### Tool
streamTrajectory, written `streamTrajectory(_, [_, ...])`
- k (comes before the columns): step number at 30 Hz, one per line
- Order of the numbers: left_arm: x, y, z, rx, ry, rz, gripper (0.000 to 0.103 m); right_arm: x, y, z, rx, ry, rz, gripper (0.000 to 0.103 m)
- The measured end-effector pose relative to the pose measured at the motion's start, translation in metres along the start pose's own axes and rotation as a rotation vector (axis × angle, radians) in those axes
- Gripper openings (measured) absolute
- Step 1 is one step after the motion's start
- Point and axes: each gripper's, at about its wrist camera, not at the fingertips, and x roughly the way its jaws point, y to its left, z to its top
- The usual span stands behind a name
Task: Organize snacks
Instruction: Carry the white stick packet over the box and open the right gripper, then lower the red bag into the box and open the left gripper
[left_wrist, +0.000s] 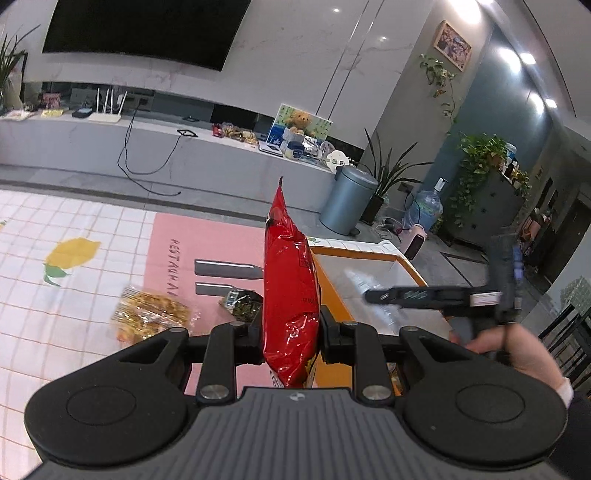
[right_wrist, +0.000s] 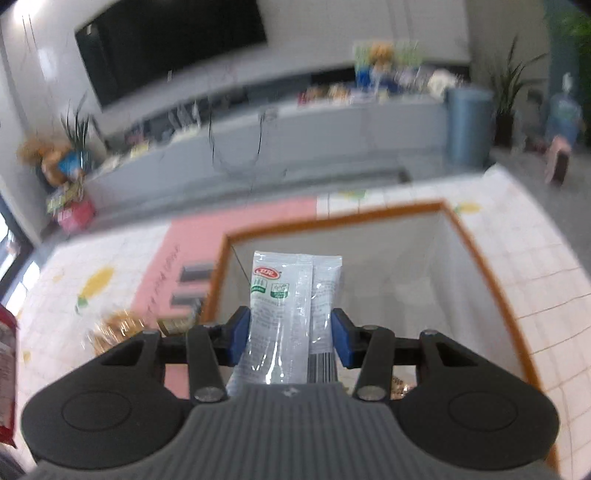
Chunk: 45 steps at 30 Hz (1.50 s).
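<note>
The left hand-held gripper (left_wrist: 290, 341) is clenched on a red snack bag (left_wrist: 290, 295), held upright above the surface (left_wrist: 33, 332) just beside the orange-rimmed box's (left_wrist: 406, 264) left wall. The right hand-held gripper (right_wrist: 291, 338) grasps a white snack packet (right_wrist: 291, 306) over the open box (right_wrist: 480, 254). On the surface left of the box lie a golden snack bag (left_wrist: 149, 314) and a dark packet (left_wrist: 242, 301).
</note>
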Motion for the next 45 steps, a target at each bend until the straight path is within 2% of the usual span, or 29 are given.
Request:
streamTrajectory(3, [0.011, 0.000, -0.001, -0.002, 0.012, -0.002, 0.028, 0.027, 0.003, 0.002, -0.098, 0.060, -0.037, 0.046])
streamTrajectory(8, [0.027, -0.006, -0.003, -0.018, 0.025, -0.017, 0.028, 0.055, 0.002, 0.012, -0.116, 0.071, -0.048, 0.047])
streamTrajectory(9, [0.029, -0.007, -0.003, -0.030, 0.024, -0.026, 0.028, 0.057, 0.001, 0.015, -0.118, 0.068, -0.016, 0.050])
streamTrajectory(11, [0.032, -0.010, -0.003, -0.045, 0.023, -0.049, 0.028, 0.055, -0.003, 0.019, -0.068, 0.074, 0.039, 0.063])
streamTrajectory(12, [0.033, -0.014, -0.003, -0.044, 0.023, -0.057, 0.028, 0.049, -0.005, 0.020, -0.051, 0.070, 0.040, 0.077])
streamTrajectory(13, [0.034, -0.018, -0.003, -0.038, 0.025, -0.062, 0.028, 0.042, -0.005, 0.021, -0.066, 0.052, 0.032, 0.079])
streamTrajectory(17, [0.038, -0.035, -0.003, -0.018, 0.033, -0.073, 0.028, -0.005, -0.008, 0.027, -0.119, -0.066, -0.003, 0.079])
streamTrajectory(21, [0.047, -0.058, -0.001, -0.007, 0.053, -0.089, 0.028, -0.054, -0.029, 0.033, -0.053, -0.151, -0.023, 0.081])
streamTrajectory(25, [0.067, -0.083, 0.005, -0.006, 0.074, -0.076, 0.028, -0.085, -0.054, 0.027, 0.021, -0.215, -0.008, 0.081])
streamTrajectory(31, [0.111, -0.108, 0.017, -0.051, 0.136, -0.062, 0.028, -0.097, -0.080, 0.017, 0.107, -0.207, 0.012, 0.081])
streamTrajectory(37, [0.182, -0.125, 0.018, -0.084, 0.279, -0.053, 0.028, -0.101, -0.101, 0.012, 0.145, -0.193, -0.011, 0.081])
streamTrajectory(40, [0.218, -0.124, 0.014, -0.108, 0.363, -0.014, 0.028, -0.102, -0.111, 0.010, 0.155, -0.192, -0.003, 0.081])
streamTrajectory(43, [0.241, -0.122, 0.012, -0.112, 0.387, 0.017, 0.028, -0.101, -0.122, 0.007, 0.178, -0.188, -0.004, 0.081])
streamTrajectory(45, [0.253, -0.122, 0.011, -0.130, 0.399, 0.008, 0.028, -0.101, -0.127, 0.006, 0.193, -0.185, -0.007, 0.081])
